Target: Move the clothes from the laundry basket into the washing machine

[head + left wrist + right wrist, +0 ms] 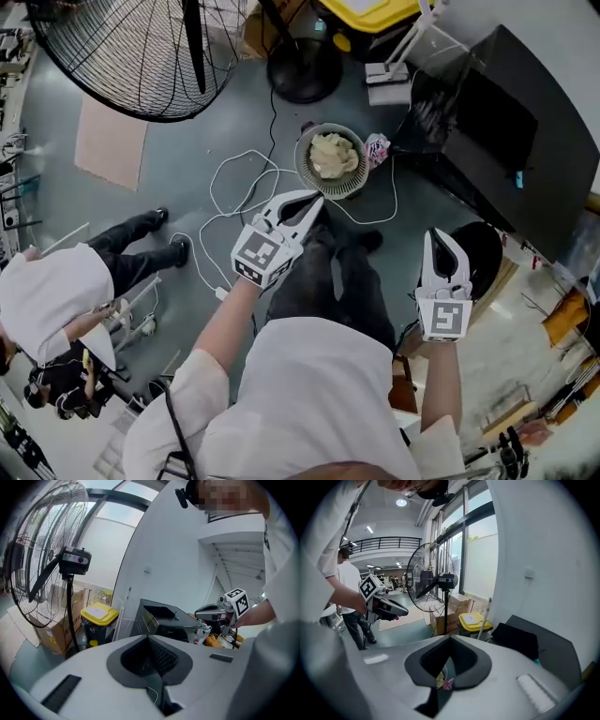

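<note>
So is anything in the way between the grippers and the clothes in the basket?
Nothing visible blocks them. The cream clothes lie in the open laundry basket on the floor; a white cable only loops beside it.

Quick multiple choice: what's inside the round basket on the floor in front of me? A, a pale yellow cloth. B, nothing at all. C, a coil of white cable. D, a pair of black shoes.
A: the head view shows a crumpled pale yellow cloth lying inside the round basket.

Fan [131, 56] partly beyond top edge
</note>
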### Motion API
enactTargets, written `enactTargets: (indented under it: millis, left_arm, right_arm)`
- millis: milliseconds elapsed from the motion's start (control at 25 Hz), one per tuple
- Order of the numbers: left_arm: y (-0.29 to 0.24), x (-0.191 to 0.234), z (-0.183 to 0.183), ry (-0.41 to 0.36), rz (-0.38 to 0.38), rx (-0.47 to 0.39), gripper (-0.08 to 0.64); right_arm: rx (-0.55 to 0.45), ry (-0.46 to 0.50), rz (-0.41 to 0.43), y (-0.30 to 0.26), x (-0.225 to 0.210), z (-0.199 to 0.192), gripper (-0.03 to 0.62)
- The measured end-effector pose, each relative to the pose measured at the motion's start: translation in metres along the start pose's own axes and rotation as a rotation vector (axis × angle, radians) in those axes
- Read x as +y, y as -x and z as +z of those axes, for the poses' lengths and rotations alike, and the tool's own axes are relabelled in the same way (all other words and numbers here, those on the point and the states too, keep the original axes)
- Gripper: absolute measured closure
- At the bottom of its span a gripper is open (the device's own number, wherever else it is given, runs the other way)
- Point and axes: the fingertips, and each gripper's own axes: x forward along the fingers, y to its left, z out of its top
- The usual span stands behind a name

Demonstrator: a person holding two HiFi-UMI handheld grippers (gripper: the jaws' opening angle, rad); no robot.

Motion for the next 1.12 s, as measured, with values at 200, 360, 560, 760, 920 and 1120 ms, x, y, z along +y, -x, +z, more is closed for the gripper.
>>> enactTargets:
  millis: [200,360,560,760,920,1120]
  left_arm:
    - [-0.011,0.024,-0.041,0.013,0.036,0.014,0.554]
    - [-0.017,0.047,-0.074,0.045,0.083,0.016,0.554]
    - [-0.026,0.072,-0.118,0.086,0.133,0.021,0.554]
    - [-0.046,0.095,-0.167,0.103,0.163,0.024,0.554]
    - [-0.068,0.120,-0.209,0.090,0.202,0.034,0.554]
    - [-0.087,0.161,-0.253,0.091,0.227,0.033,0.554]
  right_arm:
    - [0.009,-0.013,0.066,-0.050,0.014,-0.032,0.581]
    - [0.018,0.007,0.138,-0.090,0.028,-0.057,0.581]
    - [0.057,0.092,0.229,-0.135,0.046,-0.082,0.581]
    - [0.059,0.101,0.280,-0.185,0.058,-0.123,0.581]
    - [0.052,0.129,0.315,-0.228,0.058,-0.159,0.581]
    - [0.092,0.199,0.363,-0.287,0.068,-0.197,0.581]
